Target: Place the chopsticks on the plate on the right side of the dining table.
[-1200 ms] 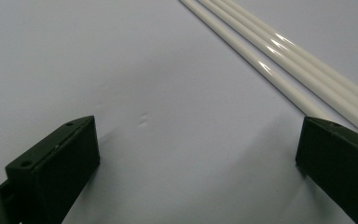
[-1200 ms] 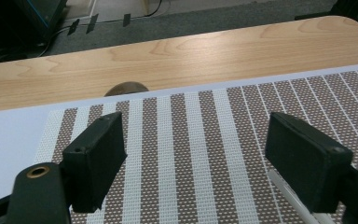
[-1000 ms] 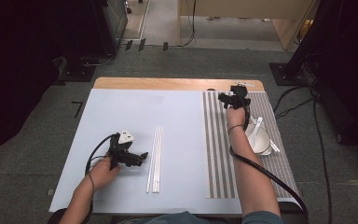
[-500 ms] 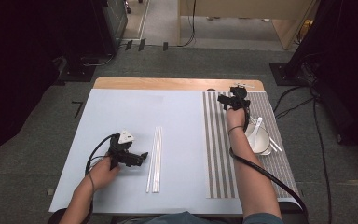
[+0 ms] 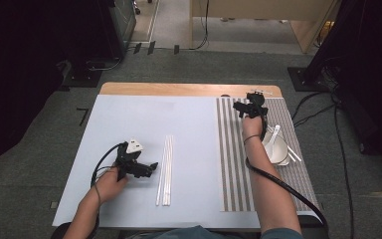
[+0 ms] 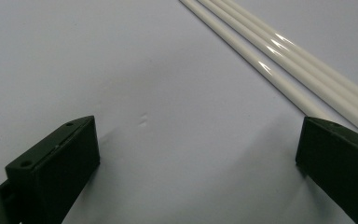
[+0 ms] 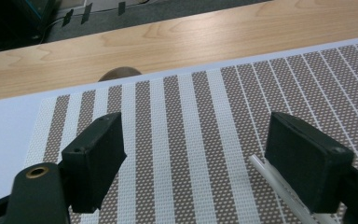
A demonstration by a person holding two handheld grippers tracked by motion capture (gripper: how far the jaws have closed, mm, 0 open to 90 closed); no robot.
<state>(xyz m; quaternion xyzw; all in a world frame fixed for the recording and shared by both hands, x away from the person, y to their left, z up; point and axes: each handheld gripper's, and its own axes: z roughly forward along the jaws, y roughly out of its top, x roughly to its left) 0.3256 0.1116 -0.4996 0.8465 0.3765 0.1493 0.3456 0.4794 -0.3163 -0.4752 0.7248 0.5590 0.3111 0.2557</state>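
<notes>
Several thin white rods lie side by side on the pale blue table cover. My left gripper rests just left of them with its jaws open and empty. In the left gripper view the rods run diagonally past the far jaw of the left gripper. My right gripper is open and empty over the far end of a brown-and-white striped mat. In the right gripper view a translucent white stick lies on the mat by the right jaw of that gripper.
A white bowl with white sticks beside it sits on the mat, right of my right forearm. A bare wooden strip runs along the table's far edge, with a dark round spot at the cover's border. Cables trail from both grippers.
</notes>
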